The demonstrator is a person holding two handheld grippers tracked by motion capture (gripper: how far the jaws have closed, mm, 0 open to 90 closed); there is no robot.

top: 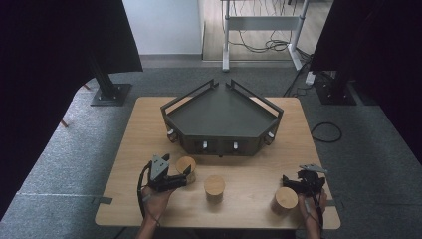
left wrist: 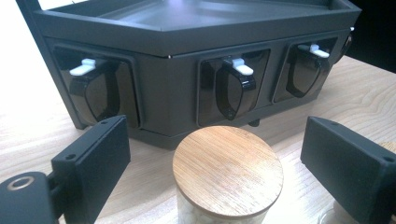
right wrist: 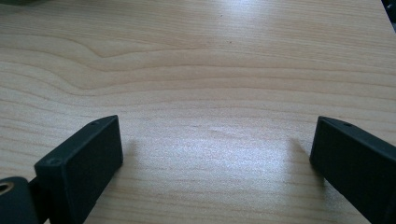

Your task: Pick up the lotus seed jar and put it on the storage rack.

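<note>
Here the left jar [left wrist: 228, 172] stands on the table [top: 249, 199] just in front of the dark rack [top: 221, 122], its wooden lid flat and level, and it sits between the jaws of the left tongs [left wrist: 212, 168]; those jaws stand wide, with a clear gap on each side, so nothing is gripped yet. In the high view the same jar [top: 186, 167] is the leftmost of three, with the left tongs [top: 185, 172] reaching it from the near-left; a middle jar [top: 214, 187] stands apart to its right, and a third jar [top: 285, 199] sits near the table's right front corner, just beside the right tongs [top: 288, 184].

To my eye the step in hand is the grasp of the left jar, and doing it well means centring first; the jar looks a little nearer the left jaw than the right, so a small shift sideways would let both pads meet it together instead of shoving it. The pads would best land on the body below the lid, since a squeeze on the lid alone could lift it off; the body looks like clear glass, likely slick, so a square, firm close seems wise. The rack's front, with its white-tipped latches [left wrist: 240, 66], is close behind; a lift straight up before any move forward should keep clear of it.

The right tongs [right wrist: 212, 154] hang open over bare table, holding nothing.
</note>
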